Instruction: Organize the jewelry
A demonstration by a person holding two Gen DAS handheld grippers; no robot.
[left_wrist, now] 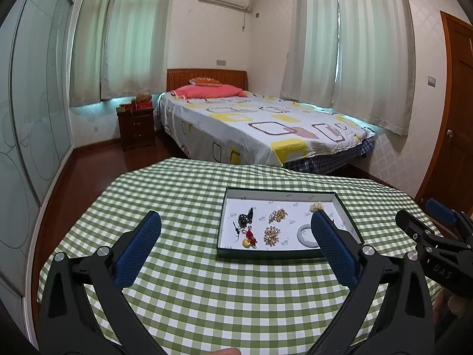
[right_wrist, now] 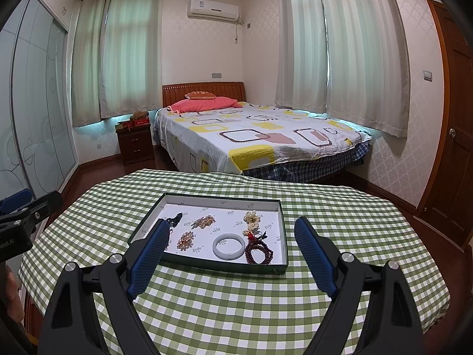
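A shallow dark-green tray (left_wrist: 266, 255) (right_wrist: 207, 264) with a white lining sits on the green checked table. Jewelry lies in it: a white bangle (right_wrist: 229, 246) (left_wrist: 306, 233), dark red bead bracelets (right_wrist: 260, 253), two gold beaded pieces (right_wrist: 185, 240) (left_wrist: 272, 234), a pearl cluster (right_wrist: 252, 217), a black piece (left_wrist: 246, 217) and a red-and-gold charm (left_wrist: 249, 239). My left gripper (left_wrist: 236, 222) is open and empty, held above the table in front of the tray. My right gripper (right_wrist: 232, 228) is open and empty, near the tray's front edge.
The round table (left_wrist: 192, 281) has a green checked cloth. Beyond it stand a bed (left_wrist: 251, 118), a dark nightstand (left_wrist: 137, 125), a glass wardrobe at the left and a wooden door (right_wrist: 455, 136) at the right. The right gripper shows at the left wrist view's right edge (left_wrist: 425, 230).
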